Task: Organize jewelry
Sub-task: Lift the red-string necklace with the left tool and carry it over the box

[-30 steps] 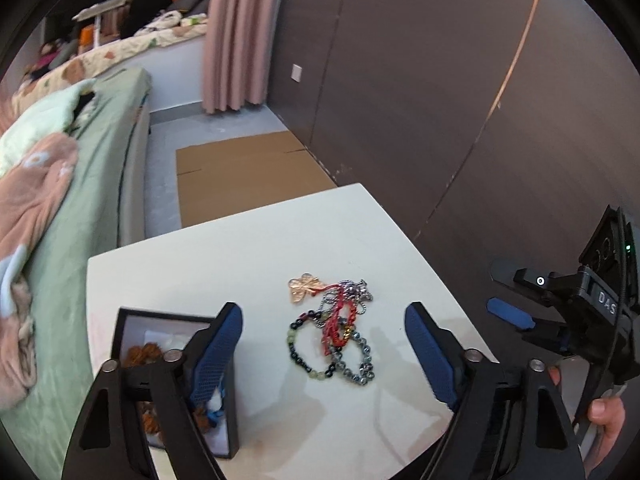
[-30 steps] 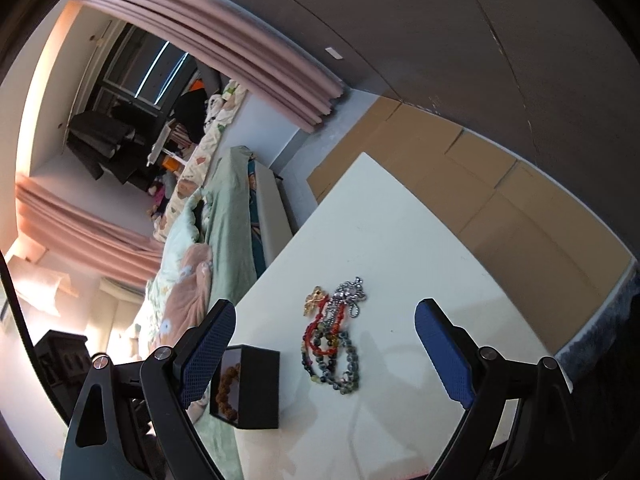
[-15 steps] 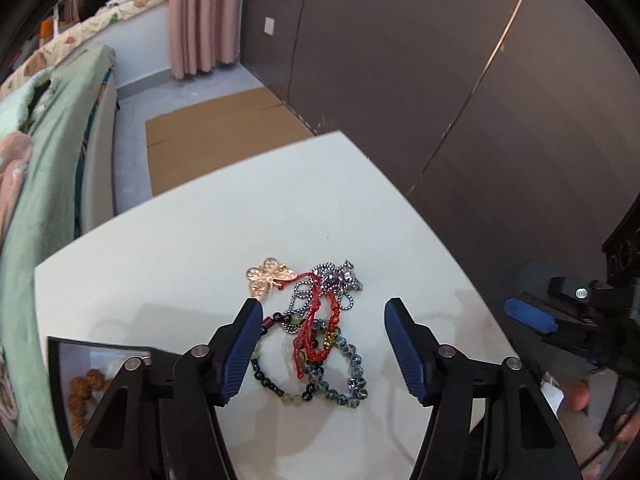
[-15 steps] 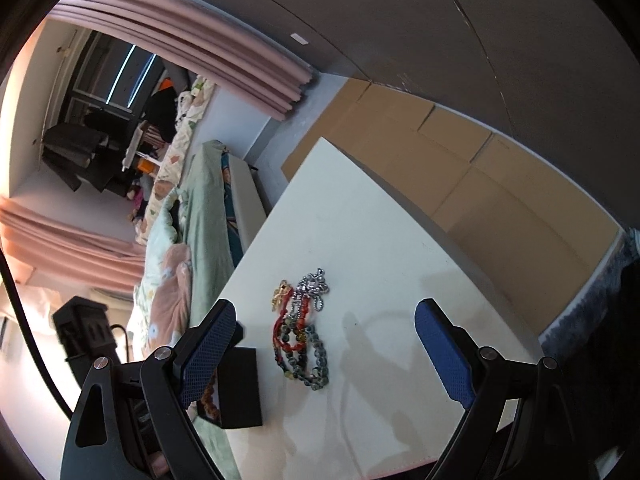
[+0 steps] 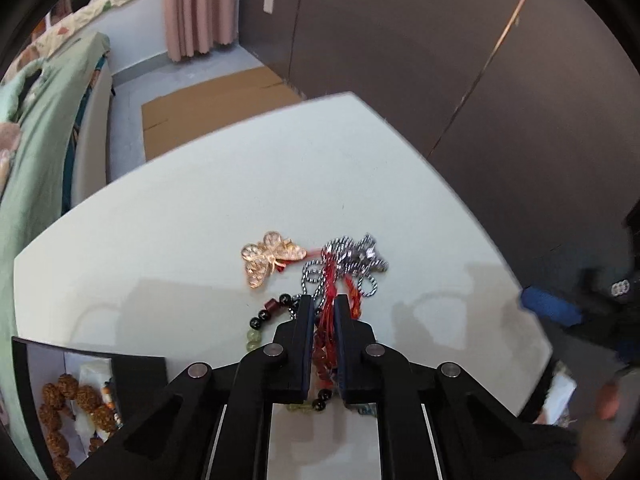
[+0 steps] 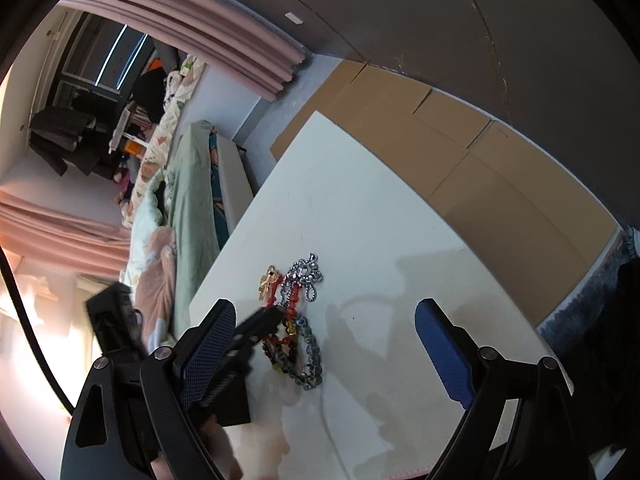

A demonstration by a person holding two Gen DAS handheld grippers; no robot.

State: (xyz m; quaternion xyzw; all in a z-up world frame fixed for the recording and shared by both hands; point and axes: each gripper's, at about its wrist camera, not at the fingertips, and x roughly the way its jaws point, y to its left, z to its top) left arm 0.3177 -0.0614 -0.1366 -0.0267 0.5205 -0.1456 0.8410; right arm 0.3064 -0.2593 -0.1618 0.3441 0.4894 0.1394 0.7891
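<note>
A tangle of jewelry lies mid-table: a gold butterfly brooch (image 5: 272,258), a silver chain (image 5: 352,258), a red string bracelet (image 5: 329,292) and a black-and-green bead bracelet (image 5: 256,326). My left gripper (image 5: 323,300) points steeply down into the pile. Its jaws are closing, with the red bracelet pinched between them. In the right wrist view the left gripper (image 6: 276,314) reaches the pile (image 6: 300,276) from the left. My right gripper (image 6: 326,312) hangs open above the table (image 6: 360,200), just short of the pile, holding nothing.
A black box (image 5: 132,368) at the table's near left corner holds a brown bead bracelet (image 5: 76,400). A bed with green bedding (image 5: 36,168) runs along the left. Flat cardboard (image 5: 208,108) lies on the floor beyond the table, by a dark wall.
The left gripper dropped onto the jewelry pile and its jaws went from wide apart to nearly together around the red bracelet. The right gripper sank slightly and stayed open.
</note>
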